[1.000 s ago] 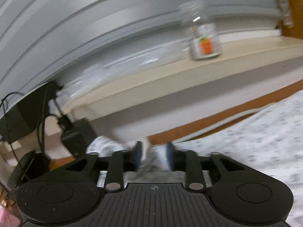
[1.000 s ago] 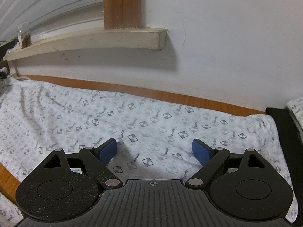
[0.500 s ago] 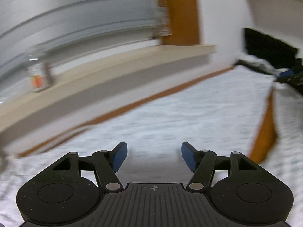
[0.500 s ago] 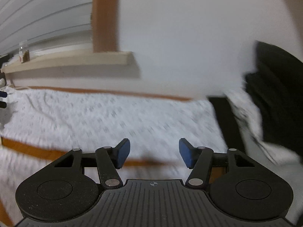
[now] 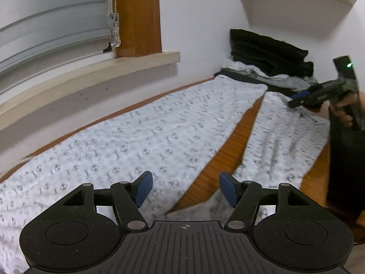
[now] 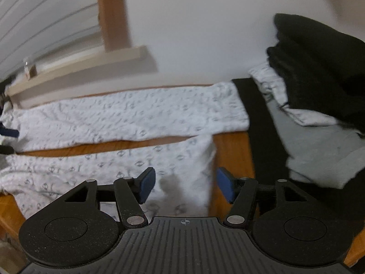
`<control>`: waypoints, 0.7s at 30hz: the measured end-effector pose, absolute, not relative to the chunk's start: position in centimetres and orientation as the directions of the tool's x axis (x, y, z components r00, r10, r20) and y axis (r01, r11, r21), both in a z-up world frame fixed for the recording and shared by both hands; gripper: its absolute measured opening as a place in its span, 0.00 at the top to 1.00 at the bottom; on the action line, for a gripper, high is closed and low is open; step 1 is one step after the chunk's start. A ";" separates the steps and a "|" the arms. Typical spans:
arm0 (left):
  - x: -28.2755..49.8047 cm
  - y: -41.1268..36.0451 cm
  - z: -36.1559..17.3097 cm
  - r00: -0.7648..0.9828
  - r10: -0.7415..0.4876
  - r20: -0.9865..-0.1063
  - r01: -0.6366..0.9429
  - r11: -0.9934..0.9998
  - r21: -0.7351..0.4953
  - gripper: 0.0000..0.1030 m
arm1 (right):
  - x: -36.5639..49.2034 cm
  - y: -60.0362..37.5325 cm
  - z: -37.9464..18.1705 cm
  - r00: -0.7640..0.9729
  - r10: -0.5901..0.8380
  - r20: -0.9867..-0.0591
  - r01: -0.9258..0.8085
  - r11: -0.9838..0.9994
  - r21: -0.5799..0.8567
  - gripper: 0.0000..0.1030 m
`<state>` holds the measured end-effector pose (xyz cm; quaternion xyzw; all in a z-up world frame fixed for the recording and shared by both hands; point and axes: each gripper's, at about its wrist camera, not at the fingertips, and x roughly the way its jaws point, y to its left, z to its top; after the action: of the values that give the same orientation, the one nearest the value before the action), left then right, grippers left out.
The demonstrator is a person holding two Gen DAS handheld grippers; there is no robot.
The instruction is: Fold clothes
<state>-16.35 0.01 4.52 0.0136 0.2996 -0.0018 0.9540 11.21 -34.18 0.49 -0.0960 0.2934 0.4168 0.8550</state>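
- The patterned trousers (image 5: 141, 141) lie flat on the wooden counter (image 5: 228, 150), legs spread apart, so each leg can be reached.
- Left gripper (image 5: 186, 189), jaws apart and empty, hovers near the crotch.
- Right gripper (image 6: 186, 186), jaws apart and empty, hovers over the near leg's hem, beside the stacked clothes (image 6: 319, 68).

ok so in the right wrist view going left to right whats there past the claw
small jar on the sill → wooden window post → patterned white trousers → black strip of cloth → grey garment, black folded pile above it
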 end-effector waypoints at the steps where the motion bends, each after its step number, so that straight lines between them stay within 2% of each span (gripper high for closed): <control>1: -16.7 0.0 4.6 0.820 -0.006 -0.572 0.018 1.000 0.015 0.34 | 11.3 -33.6 0.3 0.487 0.647 -0.587 -0.768 0.637 0.066 0.35; 5: -17.1 -0.4 4.5 0.809 -0.045 -0.586 0.043 0.999 -0.017 0.35 | 12.4 -32.0 -0.2 0.505 0.614 -0.607 -0.752 0.658 0.040 0.34; 9: -16.9 -1.0 4.0 0.796 -0.083 -0.599 0.070 0.996 -0.046 0.45 | 14.0 -31.2 -0.3 0.499 0.606 -0.620 -0.744 0.666 0.053 0.33; 11: -16.6 -1.5 3.9 0.797 -0.103 -0.595 0.087 0.995 -0.055 0.47 | 14.4 -31.0 -0.2 0.495 0.605 -0.624 -0.743 0.667 0.057 0.37; 13: -16.1 -2.0 3.8 0.795 -0.117 -0.595 0.106 0.993 -0.054 0.47 | 14.4 -30.8 0.0 0.481 0.611 -0.629 -0.756 0.652 0.055 0.64; 14: -15.9 -2.3 3.7 0.794 -0.124 -0.596 0.115 0.992 -0.053 0.48 | 14.3 -30.7 0.1 0.475 0.613 -0.632 -0.762 0.645 0.054 0.83; 15: -15.6 -2.6 3.5 0.792 -0.127 -0.598 0.124 0.991 -0.047 0.55 | 14.3 -30.6 0.4 0.475 0.613 -0.631 -0.763 0.644 0.050 0.88; 16: -15.3 -2.8 3.4 0.792 -0.130 -0.597 0.132 0.990 -0.041 0.72 | 14.2 -30.6 0.8 0.488 0.613 -0.622 -0.763 0.645 0.037 0.91; 18: -14.7 -3.0 3.2 0.789 -0.142 -0.598 0.148 0.988 -0.040 0.97 | 14.0 -30.4 1.8 0.518 0.612 -0.598 -0.762 0.648 0.004 0.92; 21: -14.8 -3.0 4.6 0.816 -0.119 -0.566 0.143 0.990 -0.001 0.98 | 13.6 -29.9 4.7 0.570 0.637 -0.519 -0.758 0.652 -0.033 0.93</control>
<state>-14.82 -2.99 4.62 0.0206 0.2955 -0.0689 0.9526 13.55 -29.90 4.70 -0.1270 0.2384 0.3975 0.8769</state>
